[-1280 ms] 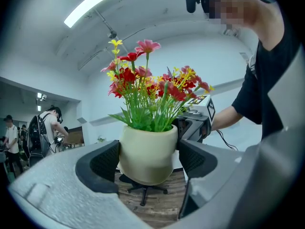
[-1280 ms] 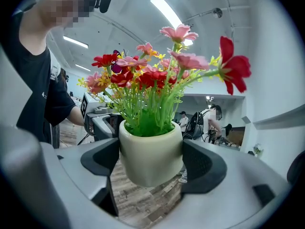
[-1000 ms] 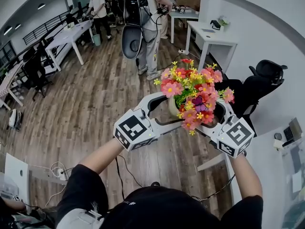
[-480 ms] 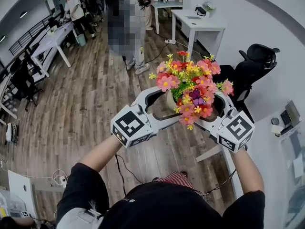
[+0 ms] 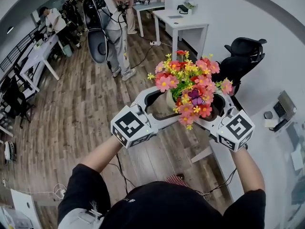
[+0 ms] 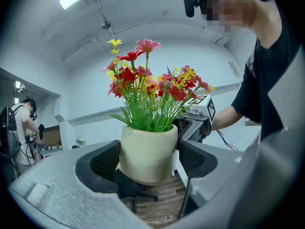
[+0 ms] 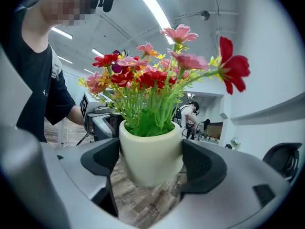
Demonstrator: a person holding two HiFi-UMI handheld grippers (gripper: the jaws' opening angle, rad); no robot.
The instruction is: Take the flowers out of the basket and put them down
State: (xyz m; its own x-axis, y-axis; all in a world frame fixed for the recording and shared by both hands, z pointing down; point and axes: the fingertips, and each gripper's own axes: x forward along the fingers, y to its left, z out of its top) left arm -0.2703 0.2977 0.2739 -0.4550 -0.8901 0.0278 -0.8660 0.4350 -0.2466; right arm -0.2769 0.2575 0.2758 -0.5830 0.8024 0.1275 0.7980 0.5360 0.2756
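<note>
A cream pot (image 6: 147, 149) of artificial pink, red and yellow flowers (image 5: 189, 85) is held in mid-air above the wooden floor (image 5: 90, 104), roughly upright. The left gripper (image 6: 150, 160) clasps the pot from one side and the right gripper (image 7: 151, 161) from the opposite side. Each has its padded jaws against the pot's wall, though the left gripper's far pad only seems to touch. Beyond the pot stand a black office chair (image 5: 244, 51) and a white desk (image 5: 183, 22).
</note>
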